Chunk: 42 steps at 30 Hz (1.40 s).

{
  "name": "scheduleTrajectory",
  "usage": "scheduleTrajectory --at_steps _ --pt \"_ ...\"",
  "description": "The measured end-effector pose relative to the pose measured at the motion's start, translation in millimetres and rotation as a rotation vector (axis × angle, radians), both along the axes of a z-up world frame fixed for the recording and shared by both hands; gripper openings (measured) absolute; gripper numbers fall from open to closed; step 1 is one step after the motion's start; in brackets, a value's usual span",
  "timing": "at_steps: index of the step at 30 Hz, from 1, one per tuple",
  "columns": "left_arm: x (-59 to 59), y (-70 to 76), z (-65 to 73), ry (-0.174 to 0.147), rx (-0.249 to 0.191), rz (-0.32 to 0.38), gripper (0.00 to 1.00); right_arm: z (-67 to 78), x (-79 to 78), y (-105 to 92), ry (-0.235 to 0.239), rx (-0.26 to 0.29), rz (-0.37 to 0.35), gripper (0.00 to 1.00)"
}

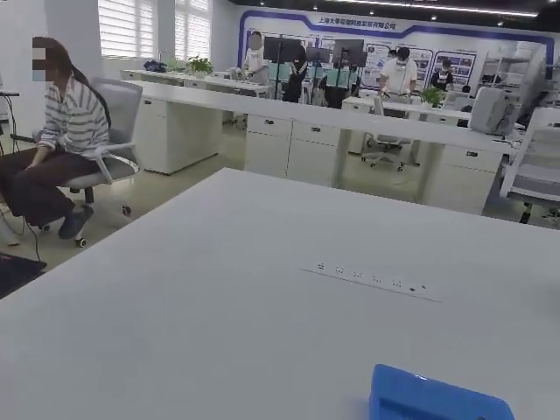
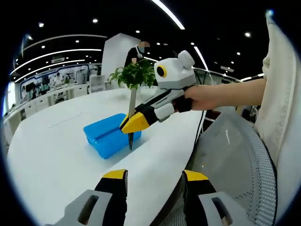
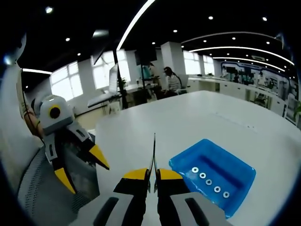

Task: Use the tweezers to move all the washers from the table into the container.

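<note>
Washers (image 3: 209, 181), five in a row, lie inside the blue container (image 3: 226, 161) at lower right, on the white bench (image 3: 188, 117). Right tool (image 3: 152, 173) clenched on tweezers (image 3: 154, 153) pointing up-frame. Left tool (image 2: 154, 175) released, jaws apart.

The head view faces forward over the white desk (image 1: 219, 332) toward the office, cutting the blue container (image 1: 437, 398) at its bottom edge, while both gripper views look from the desk's near edge, close onto that same container.
</note>
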State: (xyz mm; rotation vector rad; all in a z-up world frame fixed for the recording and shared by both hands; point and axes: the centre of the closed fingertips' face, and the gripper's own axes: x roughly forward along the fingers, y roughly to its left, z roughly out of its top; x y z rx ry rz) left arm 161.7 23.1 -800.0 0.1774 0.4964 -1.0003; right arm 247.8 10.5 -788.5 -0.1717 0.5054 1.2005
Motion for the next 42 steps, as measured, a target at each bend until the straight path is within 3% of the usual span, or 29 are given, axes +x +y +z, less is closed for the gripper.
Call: scheduleTrajectory --at_steps 2,3,5,9,14,16,19,21,22,27,32,35,40,42 --pt "-0.1 -2.0 3.2 0.005 -0.009 -0.017 0.41 -5.8 -8.2 -2.8 0.003 -0.037 0.034 0.03" --pt "-1.4 -2.9 4.6 0.012 -0.014 -0.035 0.37 -11.5 -15.3 -5.5 -0.011 -0.085 0.075 0.03" --pt "1.1 -2.0 7.3 -0.003 0.002 -0.055 0.31 -18.9 -27.6 -6.9 -0.021 -0.129 0.135 0.03" --pt "7.9 -2.3 17.9 -0.021 0.015 -0.086 0.24 -24.7 -45.6 -5.5 -0.008 -0.134 0.184 0.03" --pt "14.9 -5.4 33.5 -0.006 -0.016 -0.12 0.19 -29.8 -65.4 -5.6 -0.007 -0.156 0.263 0.03" --pt "17.3 -8.7 40.5 -0.026 -0.025 -0.14 0.14 -30.7 -72.2 -6.0 -0.005 -0.167 0.293 0.03" --pt "16.1 -16.8 45.9 -0.03 -0.022 -0.195 0.07 -31.7 -80.4 -5.0 -0.017 -0.187 0.33 0.03" --pt "12.6 -24.1 48.5 -0.014 -0.027 -0.239 0.06 -32.4 -84.8 -4.3 -0.024 -0.196 0.354 0.03" --pt "13.6 -27.7 50.8 -0.027 -0.031 -0.247 0.06 -32.9 -86.7 -4.2 -0.028 -0.202 0.365 0.03" --pt "6.0 -39.8 53.8 -0.02 -0.026 -0.317 0.04 -34.9 -89.0 -6.5 -0.026 -0.222 0.381 0.03" --pt "4.3 -49.4 57.1 -0.041 -0.016 -0.354 0.0 -39.8 -91.0 -12.7 -0.063 -0.293 0.417 0.03" --pt "4.8 -53.6 52.0 -0.042 0.025 -0.386 0.0 -37.9 -88.3 -13.2 -0.077 -0.286 0.413 0.03" --pt "9.1 -55.5 47.4 -0.027 0.052 -0.402 0.0 -38.7 -83.4 -18.6 -0.096 -0.304 0.397 0.03" --pt "9.9 -56.5 45.4 0.0 0.058 -0.41 0.0 -39.6 -81.6 -20.1 -0.094 -0.303 0.391 0.03"
